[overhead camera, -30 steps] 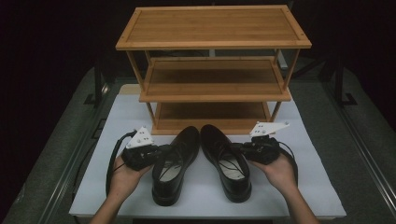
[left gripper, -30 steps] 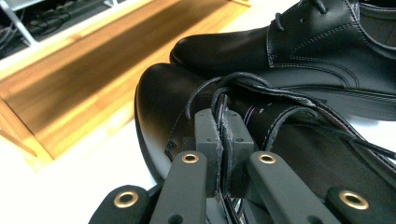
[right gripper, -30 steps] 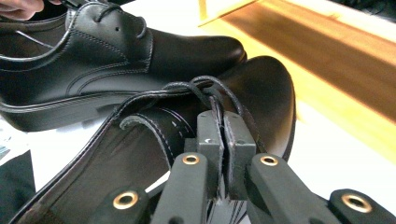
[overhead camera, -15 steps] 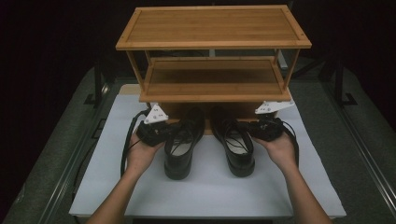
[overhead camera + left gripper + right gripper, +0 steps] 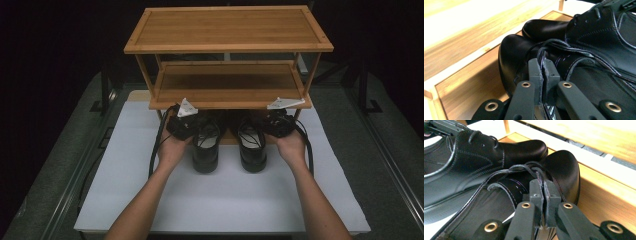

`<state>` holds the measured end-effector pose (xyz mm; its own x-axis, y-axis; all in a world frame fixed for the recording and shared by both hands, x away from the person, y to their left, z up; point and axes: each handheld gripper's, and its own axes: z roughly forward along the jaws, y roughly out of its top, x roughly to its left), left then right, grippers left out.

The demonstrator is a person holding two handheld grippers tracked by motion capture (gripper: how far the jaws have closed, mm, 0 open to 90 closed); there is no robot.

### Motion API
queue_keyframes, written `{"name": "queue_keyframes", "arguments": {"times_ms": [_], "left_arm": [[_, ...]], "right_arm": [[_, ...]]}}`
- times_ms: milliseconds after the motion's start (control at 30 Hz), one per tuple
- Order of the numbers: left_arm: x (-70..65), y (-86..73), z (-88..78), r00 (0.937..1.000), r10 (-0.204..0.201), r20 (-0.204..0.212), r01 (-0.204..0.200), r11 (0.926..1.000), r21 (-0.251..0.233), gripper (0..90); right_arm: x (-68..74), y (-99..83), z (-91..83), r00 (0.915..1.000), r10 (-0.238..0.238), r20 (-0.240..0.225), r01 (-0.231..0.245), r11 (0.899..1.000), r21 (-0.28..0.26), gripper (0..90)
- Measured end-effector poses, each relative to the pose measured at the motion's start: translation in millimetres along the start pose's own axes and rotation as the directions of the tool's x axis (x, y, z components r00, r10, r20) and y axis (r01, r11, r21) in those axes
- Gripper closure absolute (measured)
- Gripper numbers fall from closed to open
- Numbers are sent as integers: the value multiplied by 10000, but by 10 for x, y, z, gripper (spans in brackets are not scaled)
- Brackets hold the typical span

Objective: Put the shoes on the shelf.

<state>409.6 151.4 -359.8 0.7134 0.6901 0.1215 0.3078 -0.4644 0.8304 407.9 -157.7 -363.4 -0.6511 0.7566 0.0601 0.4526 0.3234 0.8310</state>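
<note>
I've got L gripper (image 5: 192, 126) & R gripper (image 5: 267, 125) jaws each pinching a shoe's rim, left shoe (image 5: 206, 145) & right shoe (image 5: 251, 145) toes-first halfway onto rack's (image 5: 227, 30) bottom shelf (image 5: 469, 85), so both go in paired

Dim, dark-edged overhead view; glare-washed, blurred close-ups.

Two black shoes: one left shoe (image 5: 206, 145) and one right shoe (image 5: 251, 144), toes under the rack. One wooden rack (image 5: 228, 30) with three shelves. Two tongs beside the rack: left tongs (image 5: 192, 126), right tongs (image 5: 266, 125).
</note>
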Motion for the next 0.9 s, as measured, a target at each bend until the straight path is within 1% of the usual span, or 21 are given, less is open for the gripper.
{"name": "queue_keyframes", "arguments": {"times_ms": [33, 100, 133, 200, 267, 300, 333, 367, 433, 500, 533, 600, 633, 667, 733, 800, 833, 900], "left_arm": [[5, 3, 35, 9999, 159, -58, -159, 9999, 31, 875], [-3, 2, 89, 9997, 38, -261, -38, 10000, 0, 875], [-7, 5, 122, 9992, 131, -371, -131, 9999, 13, 875], [-23, 4, 172, 9987, 70, -514, -73, 10000, -61, 875], [-34, -1, 211, 9983, 30, -582, -35, 10000, -80, 874], [-28, -4, 222, 9981, 130, -602, -128, 9999, 41, 874], [-32, -11, 243, 9981, 29, -619, -30, 10000, -14, 874], [-24, -16, 253, 9979, 100, -637, -94, 9999, 105, 874], [-26, -28, 271, 9981, 21, -610, -21, 10000, 3, 874], [-32, -35, 270, 9979, 51, -649, -52, 10000, -20, 873], [-43, -50, 269, 9979, 86, -637, -89, 10000, -45, 873], [-60, -78, 255, 9982, 291, -519, -290, 9996, 12, 872], [-72, -87, 249, 9984, 240, -504, -241, 9997, -24, 871], [-76, -94, 238, 9984, 336, -447, -338, 9994, -29, 871], [-91, -100, 234, 9990, 268, -354, -270, 9996, -59, 868], [-107, -96, 230, 9979, 482, -421, -481, 9988, 24, 864], [-116, -98, 231, 9977, 495, -466, -495, 9988, 19, 860], [-108, -101, 227, 9978, 505, -422, -505, 9987, 8, 847]], "right_arm": [[-13, 3, 25, 10000, 18, 52, -18, 10000, 9, 868], [-28, -4, 60, 9999, 90, 142, -90, 10000, -13, 868], [-35, -7, 73, 9999, 96, 142, -96, 10000, -17, 868], [-43, -17, 106, 9997, 128, 205, -127, 9999, -23, 868], [-45, -22, 136, 9995, 161, 259, -160, 9999, -39, 868], [-45, -26, 151, 9992, 139, 369, -138, 9999, -35, 867], [-44, -29, 164, 9991, 156, 399, -154, 9999, -37, 868], [-45, -33, 176, 9990, 178, 409, -177, 9998, -22, 867], [-43, -42, 201, 9990, 162, 428, -161, 9999, -27, 867], [-43, -41, 202, 9988, 185, 449, -179, 9998, -121, 867], [-42, -42, 204, 9989, 187, 441, -182, 9998, -117, 867], [-26, -53, 205, 9991, 181, 395, -177, 9998, -99, 866], [-12, -64, 204, 9993, 109, 347, -106, 9999, -97, 865], [0, -70, 202, 9994, 108, 314, -105, 9999, -97, 865], [34, -84, 198, 9995, 22, 312, -19, 9999, -106, 864], [62, -106, 201, 9991, 24, 412, -18, 9999, -158, 863], [62, -115, 200, 9990, 63, 434, -56, 9998, -171, 861], [57, -130, 202, 9989, 125, 450, -115, 9997, -221, 850]]}}
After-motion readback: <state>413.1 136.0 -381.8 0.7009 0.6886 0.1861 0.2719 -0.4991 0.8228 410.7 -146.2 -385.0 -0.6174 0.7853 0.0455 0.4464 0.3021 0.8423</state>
